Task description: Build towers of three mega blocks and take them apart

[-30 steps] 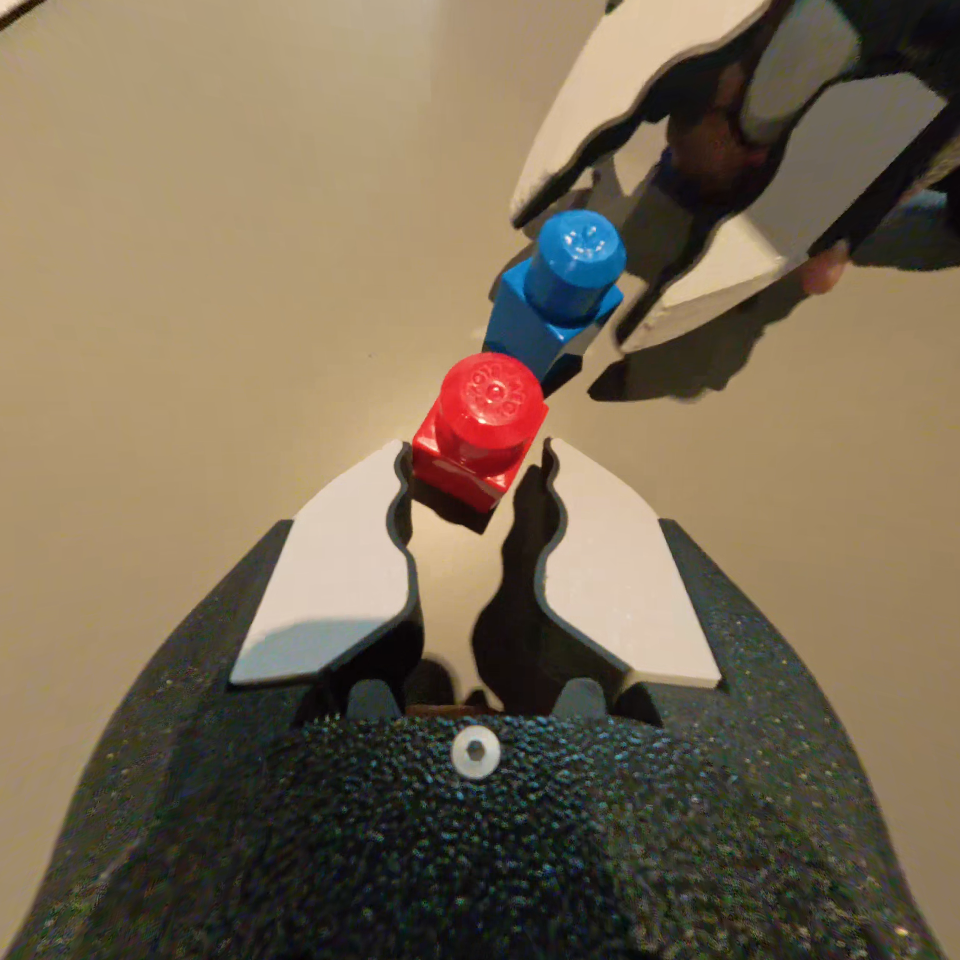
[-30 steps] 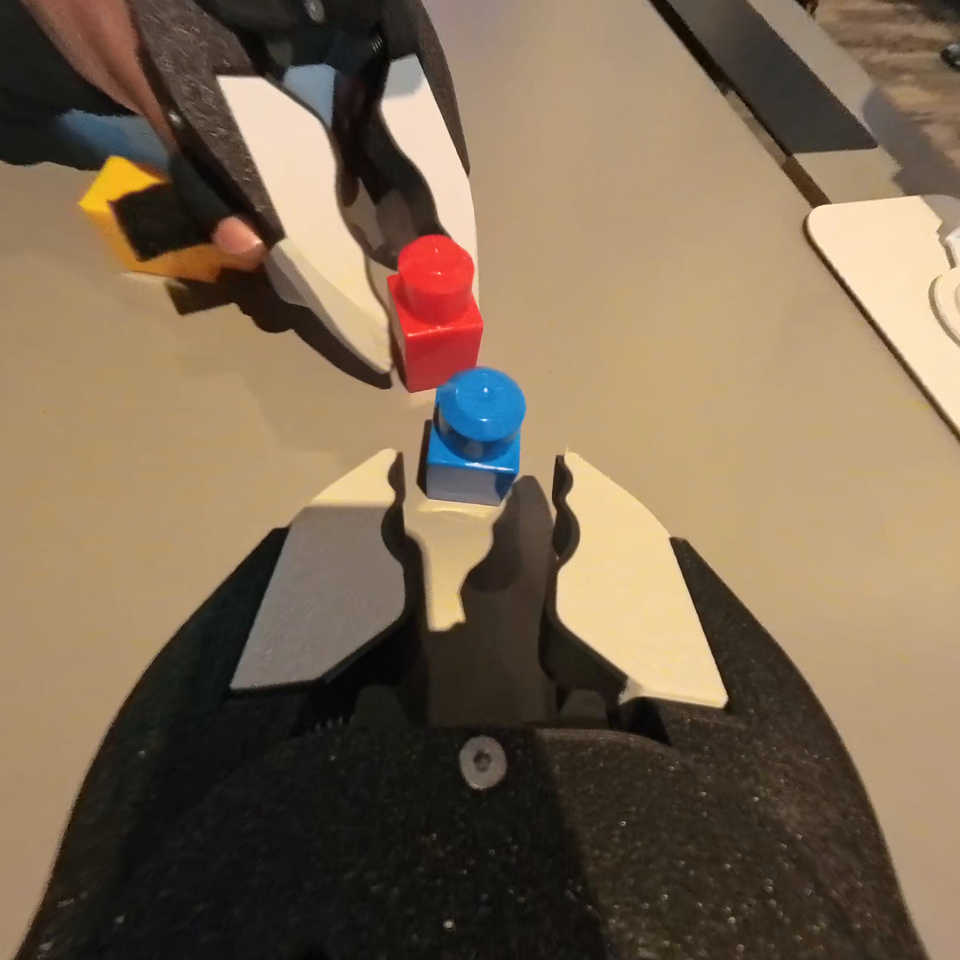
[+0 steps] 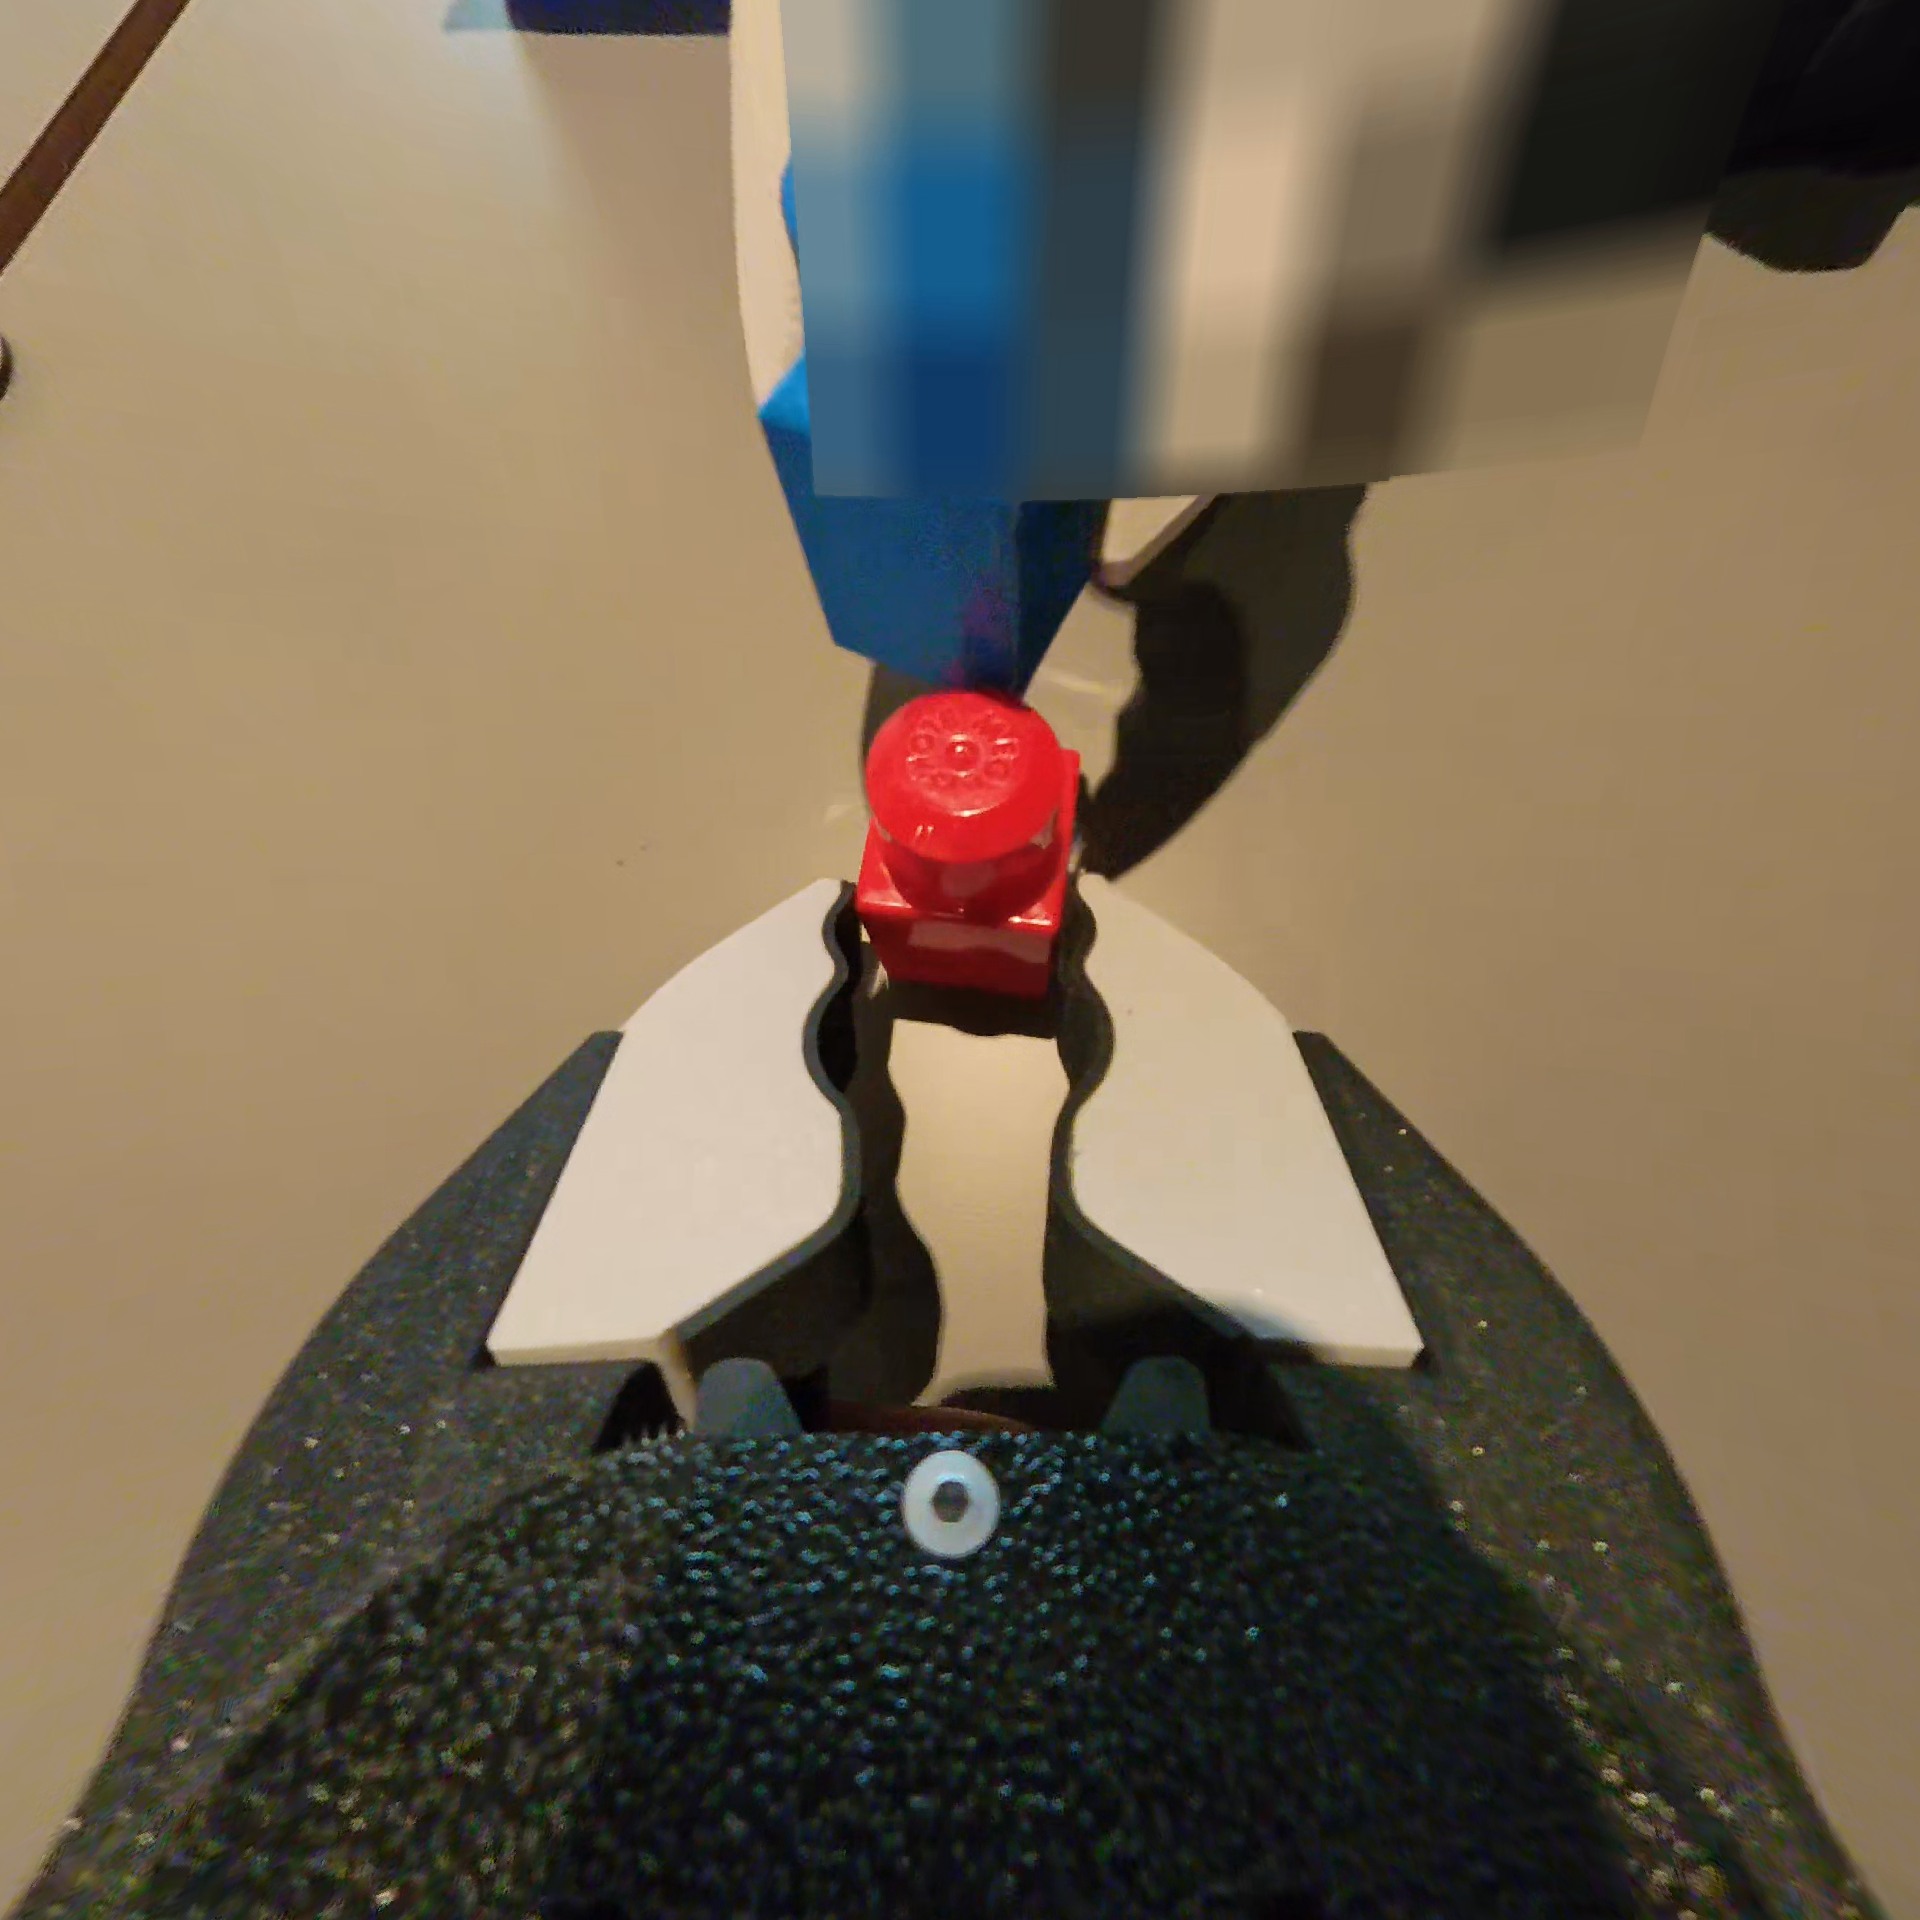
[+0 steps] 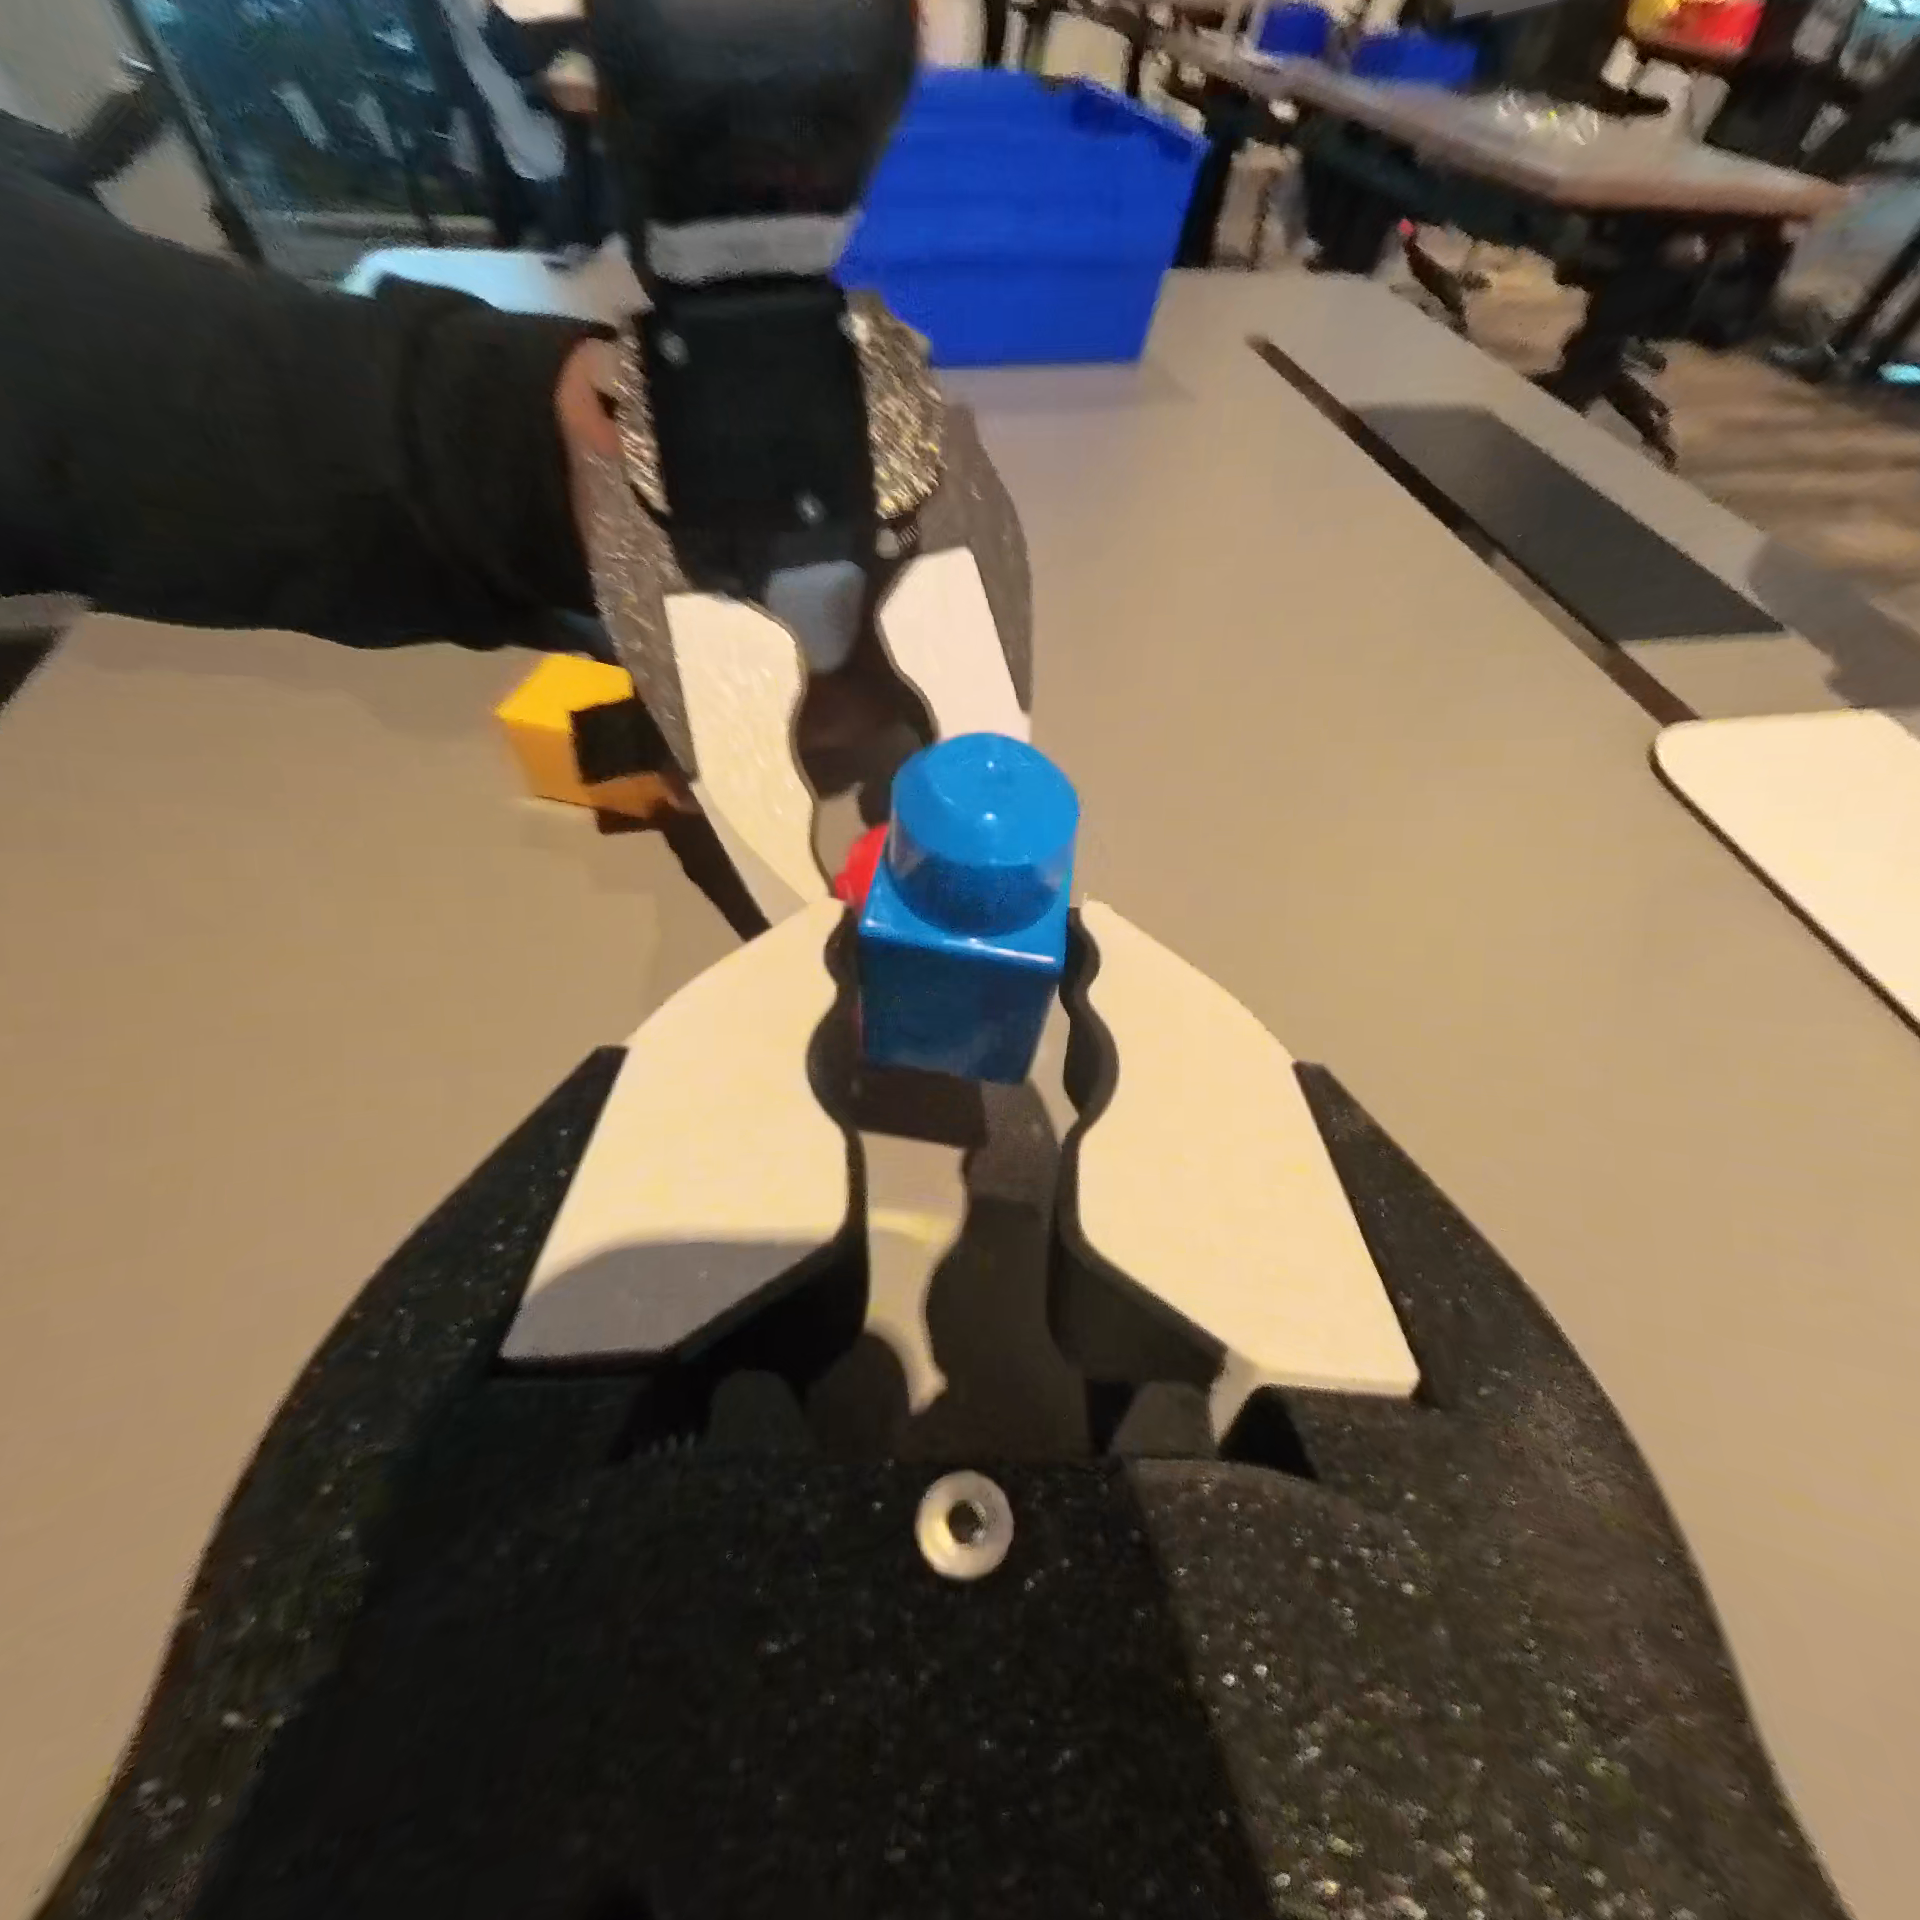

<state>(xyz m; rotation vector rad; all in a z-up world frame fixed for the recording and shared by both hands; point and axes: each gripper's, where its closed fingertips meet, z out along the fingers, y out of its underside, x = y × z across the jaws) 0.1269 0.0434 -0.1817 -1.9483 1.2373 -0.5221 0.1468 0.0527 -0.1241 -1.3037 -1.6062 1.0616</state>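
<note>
The left gripper point(image 3: 961, 914), a two-finger tool with pale grey pads on a black textured body, was closed on the square base of a small red plastic block with one round stud point(image 3: 961, 883), which appeared to rest on the beige tabletop point(image 3: 364, 623). The right gripper point(image 4: 961, 966), of the same build, was clamped on the sides of a matching blue plastic block with one round stud point(image 4: 966, 935) and held it raised, directly above the red block. In the left wrist view the underside of the blue block sat just over the red stud; whether the two touched could not be told.

A third block, yellow plastic point(image 4: 566, 743), lay on the table behind the left gripper, well apart from the pair and ungripped.

Judged from this arrangement, the step in hand was seating blue onto red, the first joint of a three-block tower. The chief risk was misalignment: the blue block looked turned relative to the red one, so pressing down could jam its edge on the stud or tip the red block in its grip. A push off-centre could also slide either block between the pads.

A blue plastic bin point(image 4: 1018, 229) stood at the far end of the table; its contents were not visible.
</note>
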